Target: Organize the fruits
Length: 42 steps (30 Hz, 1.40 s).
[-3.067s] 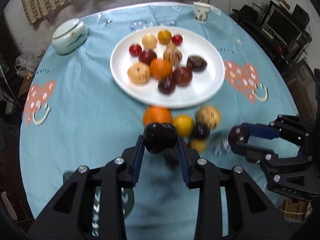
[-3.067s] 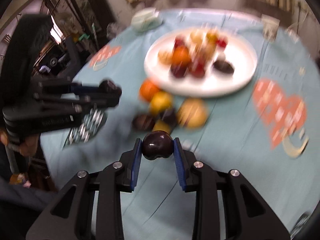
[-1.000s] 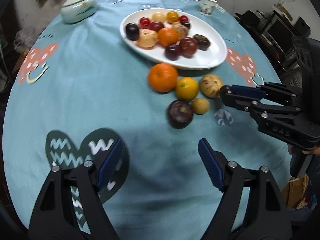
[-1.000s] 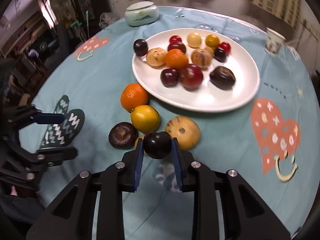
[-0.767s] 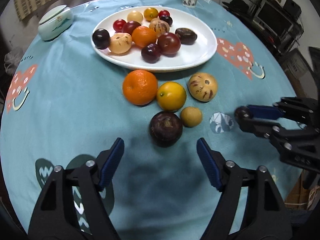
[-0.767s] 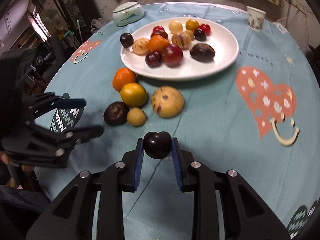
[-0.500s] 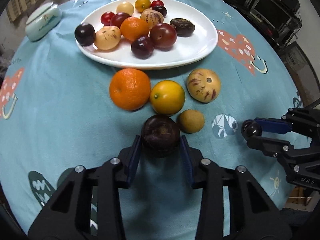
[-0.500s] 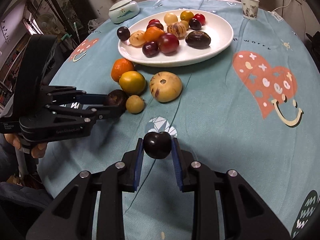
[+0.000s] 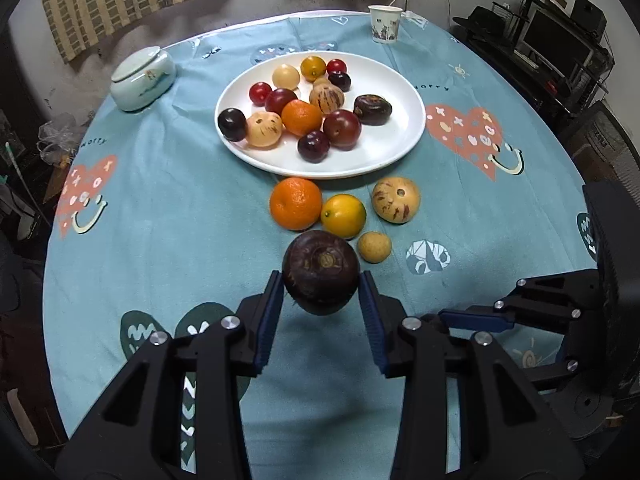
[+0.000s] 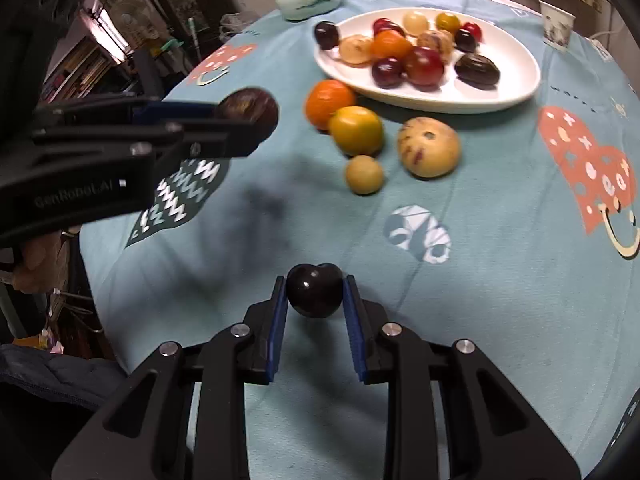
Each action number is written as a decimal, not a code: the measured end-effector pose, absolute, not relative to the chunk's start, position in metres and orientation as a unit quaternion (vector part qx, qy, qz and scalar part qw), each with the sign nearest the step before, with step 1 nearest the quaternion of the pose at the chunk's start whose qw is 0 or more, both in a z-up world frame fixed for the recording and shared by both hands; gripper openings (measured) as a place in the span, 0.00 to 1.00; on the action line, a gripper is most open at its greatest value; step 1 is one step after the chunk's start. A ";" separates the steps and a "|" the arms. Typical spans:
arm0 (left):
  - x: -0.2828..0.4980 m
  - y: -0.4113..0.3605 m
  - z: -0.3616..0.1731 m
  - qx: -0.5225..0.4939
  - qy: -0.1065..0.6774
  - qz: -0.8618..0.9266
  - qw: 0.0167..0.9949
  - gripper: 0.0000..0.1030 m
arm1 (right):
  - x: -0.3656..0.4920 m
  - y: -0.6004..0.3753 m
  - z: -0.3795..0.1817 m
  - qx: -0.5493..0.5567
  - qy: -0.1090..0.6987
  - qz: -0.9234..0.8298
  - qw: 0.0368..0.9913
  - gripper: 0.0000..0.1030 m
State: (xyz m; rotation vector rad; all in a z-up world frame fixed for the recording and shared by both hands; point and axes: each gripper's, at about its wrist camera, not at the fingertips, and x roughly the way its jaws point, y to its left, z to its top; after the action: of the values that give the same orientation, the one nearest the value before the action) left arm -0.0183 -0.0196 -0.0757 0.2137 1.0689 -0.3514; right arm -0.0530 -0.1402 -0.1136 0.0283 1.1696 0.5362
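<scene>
My left gripper (image 9: pixel 320 284) is shut on a large dark purple fruit (image 9: pixel 320 270), held above the cloth; the same fruit (image 10: pixel 249 107) shows at the left of the right wrist view. My right gripper (image 10: pixel 315 291) is shut on a small dark plum (image 10: pixel 315 289). A white plate (image 9: pixel 392 144) holds several fruits. In front of it on the cloth lie an orange (image 9: pixel 296 203), a yellow fruit (image 9: pixel 343 216), a striped pale melon (image 9: pixel 396 199) and a small tan fruit (image 9: pixel 374 246).
A lidded ceramic jar (image 9: pixel 142 74) stands at the back left and a paper cup (image 9: pixel 385 23) at the back right. The round table (image 9: pixel 160 208) has a blue patterned cloth. A hand (image 10: pixel 38 256) holds the left gripper.
The left gripper closed on the big dark fruit on the cloth and lifted it. The right gripper, still holding its plum, drifted sideways and back from the fruits.
</scene>
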 end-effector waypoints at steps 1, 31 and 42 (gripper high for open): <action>-0.021 -0.020 -0.073 0.103 0.504 -0.164 0.842 0.38 | -0.054 -0.139 -0.112 0.012 0.544 0.253 0.800 0.28; -0.034 0.010 -0.074 0.090 0.516 -0.182 0.832 0.47 | -0.060 -0.154 -0.104 0.035 0.531 0.235 0.813 0.28; -0.054 -0.026 -0.131 0.124 0.571 -0.224 0.780 0.54 | -0.064 -0.171 -0.111 0.048 0.540 0.217 0.812 0.28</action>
State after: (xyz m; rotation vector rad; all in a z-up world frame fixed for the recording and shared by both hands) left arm -0.0536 -0.0264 -0.1311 0.2676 1.2343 -0.4850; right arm -0.0638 -0.1709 -0.1114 0.1034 1.1534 0.4645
